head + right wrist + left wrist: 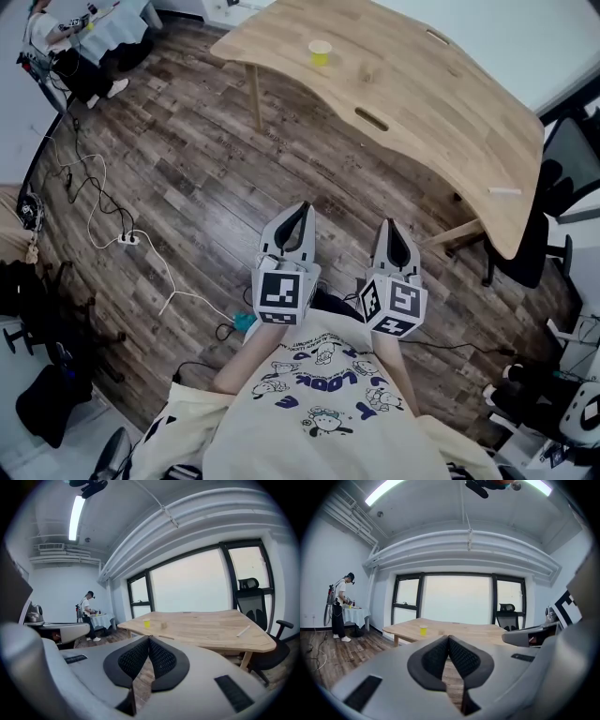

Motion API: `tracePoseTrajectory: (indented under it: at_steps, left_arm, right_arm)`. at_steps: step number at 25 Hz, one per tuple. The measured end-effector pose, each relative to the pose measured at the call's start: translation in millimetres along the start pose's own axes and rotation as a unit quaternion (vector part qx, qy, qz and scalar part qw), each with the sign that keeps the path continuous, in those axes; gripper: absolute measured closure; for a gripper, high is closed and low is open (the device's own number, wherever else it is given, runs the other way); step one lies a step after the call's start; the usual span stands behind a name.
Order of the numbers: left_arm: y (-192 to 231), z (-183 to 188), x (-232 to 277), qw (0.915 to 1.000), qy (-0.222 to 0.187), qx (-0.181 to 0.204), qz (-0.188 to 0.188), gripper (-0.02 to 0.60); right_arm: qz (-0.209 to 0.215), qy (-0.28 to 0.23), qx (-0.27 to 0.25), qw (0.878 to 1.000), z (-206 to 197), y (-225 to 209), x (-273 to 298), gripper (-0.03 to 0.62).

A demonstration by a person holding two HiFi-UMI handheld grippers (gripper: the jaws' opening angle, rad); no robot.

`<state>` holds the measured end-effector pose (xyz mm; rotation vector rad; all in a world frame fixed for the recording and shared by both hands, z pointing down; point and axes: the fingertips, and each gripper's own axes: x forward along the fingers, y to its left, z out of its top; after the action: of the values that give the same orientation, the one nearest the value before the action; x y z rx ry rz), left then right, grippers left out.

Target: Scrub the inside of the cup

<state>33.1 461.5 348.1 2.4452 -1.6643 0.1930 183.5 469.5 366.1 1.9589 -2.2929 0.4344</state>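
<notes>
- Here, the left gripper (pixel 302 208) is held low in front of the person's shirt (pixel 323 394), over the wooden floor (pixel 187 150). Its jaws are pressed together tip to tip, with nothing between them and nothing touched.
- Just to its right, the right gripper (pixel 389 225) is at about the same height. Its jaws are likewise fully closed and empty.
- On the floor to the left lie loose white and black cables (pixel 103 202) and a power strip (pixel 128 240). At the far left another person (pixel 56 37) stands at a small covered table.
- Bare floor lies between both pairs of jaws and the near edge of the counter (pixel 422 94).
- The yellow cup (pixel 321 52) stands upright toward the counter's left end, well apart from both pairs of jaws and ahead of them.
- A thin white stick (pixel 504 190) lies near the counter's right edge, and a black office chair (pixel 534 244) stands beside that edge.
</notes>
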Motion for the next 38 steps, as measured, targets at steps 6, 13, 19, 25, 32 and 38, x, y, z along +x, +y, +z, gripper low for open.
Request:
tracePoseTrajectory:
  at_steps: [6,13,19,25,32,38]
  left_arm:
    - [2.6,-3.2,-4.5,0.9998,0.002,-0.001,0.018,0.594]
    - [8.4,-4.5,2.3,0.9996,0.008,-0.007,0.024,0.594]
    - [15.6,-8.1,22.8,0.9996,0.019,-0.013,0.013,0.594]
    - [39.7,0.8,58.0,0.9995,0.024,-0.02,0.007,0.594]
    - [66.8,11.7,101.8,0.9994,0.03,-0.019,-0.006,0.594]
    - [96.2,19.9,133.0,0.9991,0.031,-0.017,-0.022,0.594]
  right_arm:
    - [0.015,0.006,0.006,1.0,-4.0,-0.6,2.5,0.571]
    - [0.024,0.017,0.01,1.0,-6.7,2.9,12.8,0.571]
    - [0.018,0.029,0.016,0.999,-9.6,1.0,33.3,0.571]
    - [0.009,0.034,0.016,0.999,-0.7,3.0,71.0,0.571]
    - [-0.004,0.039,0.018,0.999,9.1,5.7,118.8,0.571]
    - [-0.019,0.041,0.024,0.999,15.6,13.6,159.0,0.571]
